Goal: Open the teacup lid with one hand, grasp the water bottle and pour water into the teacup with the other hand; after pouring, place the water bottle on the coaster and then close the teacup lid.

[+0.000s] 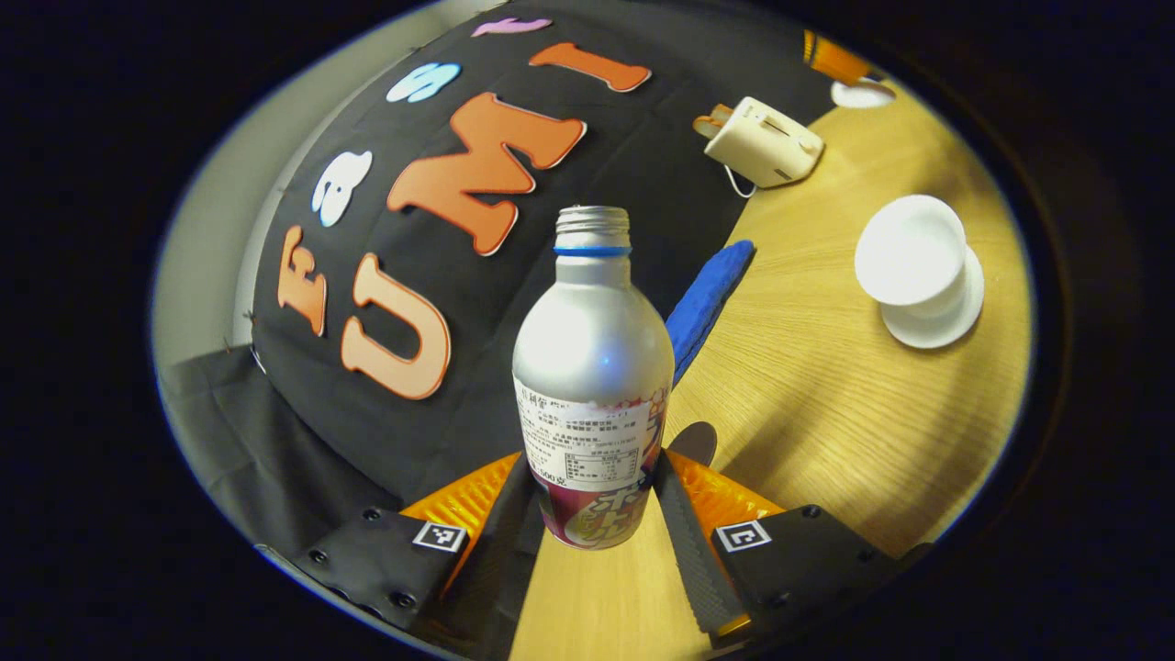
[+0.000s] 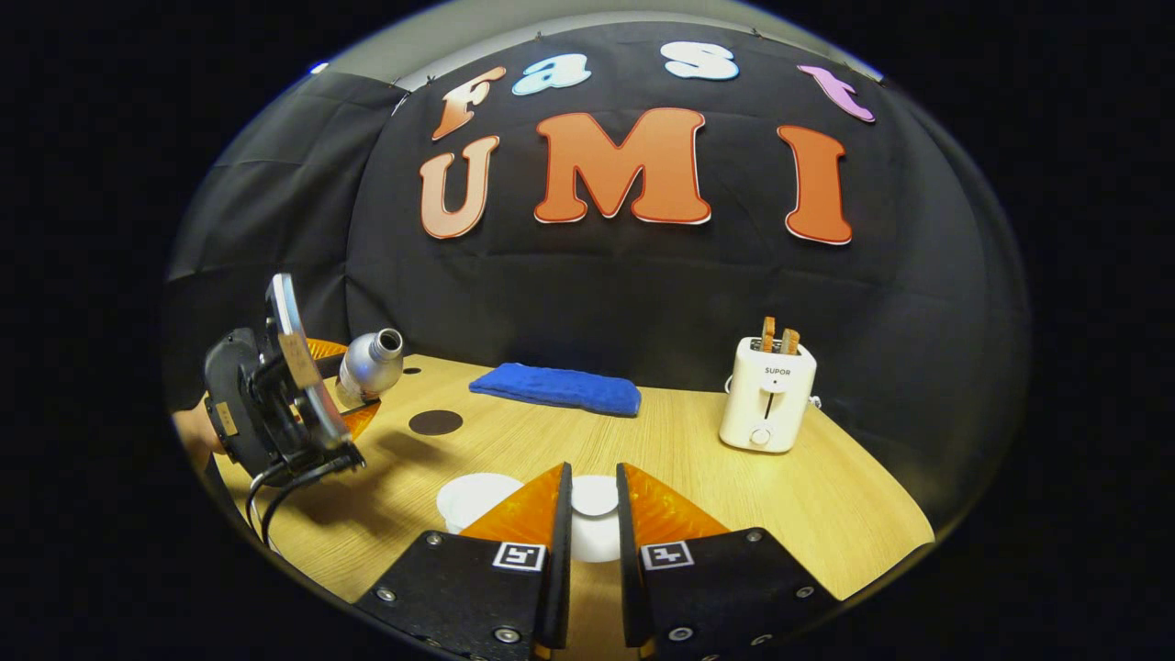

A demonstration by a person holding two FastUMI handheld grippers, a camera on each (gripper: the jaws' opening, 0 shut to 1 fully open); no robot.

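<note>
I have the left gripper [image 1: 597, 514] clamped on the water bottle [image 1: 592, 367], lifted and tilting. My right gripper [image 2: 594, 523] pinches the lid [image 2: 595, 496] beside the teacup [image 2: 473, 500] at 5 o'clock. Next: pour carefully.

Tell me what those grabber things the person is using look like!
Each gripper, the left gripper and the right gripper, has two flat orange fingers with a bumpy, shiny surface and dark grippy pads inside. The fingers sit on black blocks with little screws, and each block wears a small black-and-white square marker. From the side, the left gripper has a chunky black body with black cables hanging down.
</note>
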